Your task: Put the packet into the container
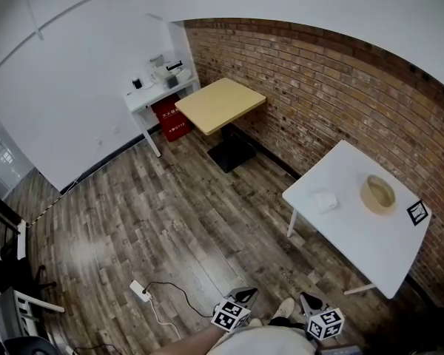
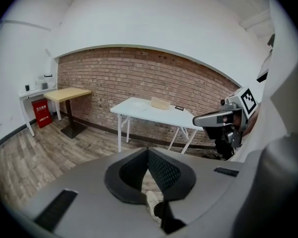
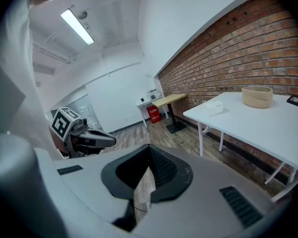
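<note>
A small white packet [image 1: 325, 200] lies on the white table [image 1: 370, 246] at the right, left of a round wooden container [image 1: 378, 194]. Both grippers hang low by the person's legs, well short of the table: left gripper [image 1: 244, 295], right gripper [image 1: 311, 301]. In the left gripper view the left gripper [image 2: 148, 150] is shut with nothing in it, and the container [image 2: 160, 102] shows far off. The right gripper [image 3: 149, 148] is shut and empty too; the packet [image 3: 213, 108] and container [image 3: 257, 96] lie ahead on the table [image 3: 248, 128].
A brick wall [image 1: 333, 87] runs behind the table. Farther back stand a wooden table [image 1: 220, 103], a white side table [image 1: 157, 93] and a red box [image 1: 170, 118]. A power strip [image 1: 140, 291] with its cable lies on the wood floor. A black marker tag [image 1: 417, 212] sits beside the container.
</note>
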A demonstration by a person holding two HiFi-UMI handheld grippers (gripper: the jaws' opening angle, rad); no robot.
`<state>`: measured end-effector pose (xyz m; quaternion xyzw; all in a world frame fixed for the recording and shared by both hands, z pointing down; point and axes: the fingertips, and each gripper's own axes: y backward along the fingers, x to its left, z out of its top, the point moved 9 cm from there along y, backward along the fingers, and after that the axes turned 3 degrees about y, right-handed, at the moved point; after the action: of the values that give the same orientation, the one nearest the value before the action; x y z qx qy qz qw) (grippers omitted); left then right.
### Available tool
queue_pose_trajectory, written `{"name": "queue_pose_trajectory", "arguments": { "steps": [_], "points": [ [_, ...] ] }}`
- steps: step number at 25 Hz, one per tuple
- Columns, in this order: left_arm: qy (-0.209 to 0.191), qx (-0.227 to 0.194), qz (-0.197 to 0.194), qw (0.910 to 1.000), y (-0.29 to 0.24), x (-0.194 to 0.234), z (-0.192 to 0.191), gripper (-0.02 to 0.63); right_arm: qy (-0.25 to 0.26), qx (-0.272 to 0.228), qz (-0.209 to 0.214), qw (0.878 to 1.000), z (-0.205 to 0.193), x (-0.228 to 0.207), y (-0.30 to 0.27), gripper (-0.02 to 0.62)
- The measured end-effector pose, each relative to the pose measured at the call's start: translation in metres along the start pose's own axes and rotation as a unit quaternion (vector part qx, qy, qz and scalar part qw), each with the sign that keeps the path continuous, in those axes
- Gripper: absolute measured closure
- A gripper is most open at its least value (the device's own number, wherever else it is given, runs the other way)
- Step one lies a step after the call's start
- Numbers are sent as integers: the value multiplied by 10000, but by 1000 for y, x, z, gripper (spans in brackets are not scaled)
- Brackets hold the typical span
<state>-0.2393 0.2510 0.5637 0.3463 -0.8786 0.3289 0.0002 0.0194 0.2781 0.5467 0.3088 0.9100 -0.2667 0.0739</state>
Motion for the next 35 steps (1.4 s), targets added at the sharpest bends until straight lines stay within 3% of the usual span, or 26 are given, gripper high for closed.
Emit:
{"name": "queue_pose_trajectory", "arguments": {
  "steps": [23, 35],
  "points": [
    [-370, 98, -153, 9992, -127, -4, 108, 597, -226, -210, -187, 9993, 50, -135, -15, 589],
    [-315, 252, -63, 9992, -152, 10, 131, 597, -166, -59, -208, 9996, 59, -171, -32, 589]
  ]
}}
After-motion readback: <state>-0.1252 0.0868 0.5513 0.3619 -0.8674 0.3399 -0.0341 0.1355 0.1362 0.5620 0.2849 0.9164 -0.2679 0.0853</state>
